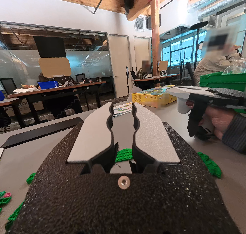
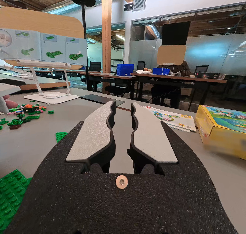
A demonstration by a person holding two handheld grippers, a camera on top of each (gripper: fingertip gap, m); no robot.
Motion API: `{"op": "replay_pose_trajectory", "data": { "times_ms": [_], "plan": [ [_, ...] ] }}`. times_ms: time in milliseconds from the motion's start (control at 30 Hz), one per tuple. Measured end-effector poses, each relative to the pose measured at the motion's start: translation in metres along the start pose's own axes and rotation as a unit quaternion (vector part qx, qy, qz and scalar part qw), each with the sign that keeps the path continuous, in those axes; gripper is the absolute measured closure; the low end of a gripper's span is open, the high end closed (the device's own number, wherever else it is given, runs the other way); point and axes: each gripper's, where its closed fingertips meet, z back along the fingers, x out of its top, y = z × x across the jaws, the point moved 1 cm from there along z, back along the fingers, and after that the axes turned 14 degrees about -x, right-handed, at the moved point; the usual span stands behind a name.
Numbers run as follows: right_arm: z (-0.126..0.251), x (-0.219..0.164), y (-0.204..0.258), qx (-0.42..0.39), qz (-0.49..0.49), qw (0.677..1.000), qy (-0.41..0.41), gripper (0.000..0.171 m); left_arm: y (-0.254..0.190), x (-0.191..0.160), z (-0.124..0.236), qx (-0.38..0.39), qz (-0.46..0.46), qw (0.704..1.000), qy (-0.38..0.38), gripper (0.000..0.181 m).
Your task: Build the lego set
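Observation:
My left gripper (image 1: 122,106) is open and empty, held low over the grey table (image 1: 40,154). A green studded plate (image 1: 123,155) lies flat on the table under the gap between its fingers. A second green plate assembly (image 1: 210,165) lies to its right. My right gripper (image 2: 123,105) is open and empty; it also shows in the left wrist view (image 1: 171,91), held by a hand at the right. In the right wrist view a large green plate (image 2: 10,191) lies at lower left and a smaller green plate (image 2: 60,135) just left of the fingers.
A pile of loose bricks (image 2: 24,114) lies at the left near a white stand holding the open instructions (image 2: 43,48). A booklet (image 2: 171,118) and the yellow set box (image 2: 223,127) lie at the right. Green bins (image 1: 223,80) stand far right. Small green pieces (image 1: 30,178) lie at left. About 15 centimetres separates my left fingertips from my right.

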Motion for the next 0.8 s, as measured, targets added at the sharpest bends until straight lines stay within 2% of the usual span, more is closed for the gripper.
{"op": "replay_pose_trajectory", "data": {
  "times_ms": [133, 200, 267, 333, 467, 567, 667, 800],
  "plan": [
    [0.0, -0.001, 0.005, 0.004, 0.022, 1.0, 0.001, 0.152, 0.013, 0.01, 0.005, 0.023, -0.021, 1.0, 0.001, 0.154],
    [0.0, -0.001, 0.006, 0.003, 0.03, 1.0, 0.001, 0.152, 0.046, 0.025, 0.01, 0.088, -0.063, 0.994, 0.009, 0.155],
    [0.0, -0.002, 0.008, 0.005, 0.032, 0.999, 0.0, 0.153, 0.089, 0.039, 0.006, 0.13, -0.123, 0.983, 0.034, 0.155],
    [-0.002, -0.003, 0.009, 0.009, 0.032, 0.999, 0.004, 0.153, 0.144, 0.039, -0.007, 0.157, -0.177, 0.967, 0.092, 0.158],
    [-0.002, -0.004, 0.011, 0.013, 0.038, 0.999, 0.005, 0.153, 0.263, 0.022, -0.017, 0.25, -0.176, 0.937, 0.17, 0.159],
    [-0.001, -0.004, 0.013, 0.018, 0.043, 0.999, 0.005, 0.154, 0.325, 0.006, -0.019, 0.318, -0.205, 0.895, 0.236, 0.139],
    [-0.002, -0.004, 0.014, 0.018, 0.043, 0.999, 0.006, 0.154, 0.355, -0.006, -0.027, 0.348, -0.238, 0.865, 0.274, 0.128],
    [-0.002, -0.004, 0.014, 0.019, 0.045, 0.999, 0.007, 0.154, 0.368, -0.023, -0.041, 0.345, -0.263, 0.846, 0.31, 0.126]
  ]
}}
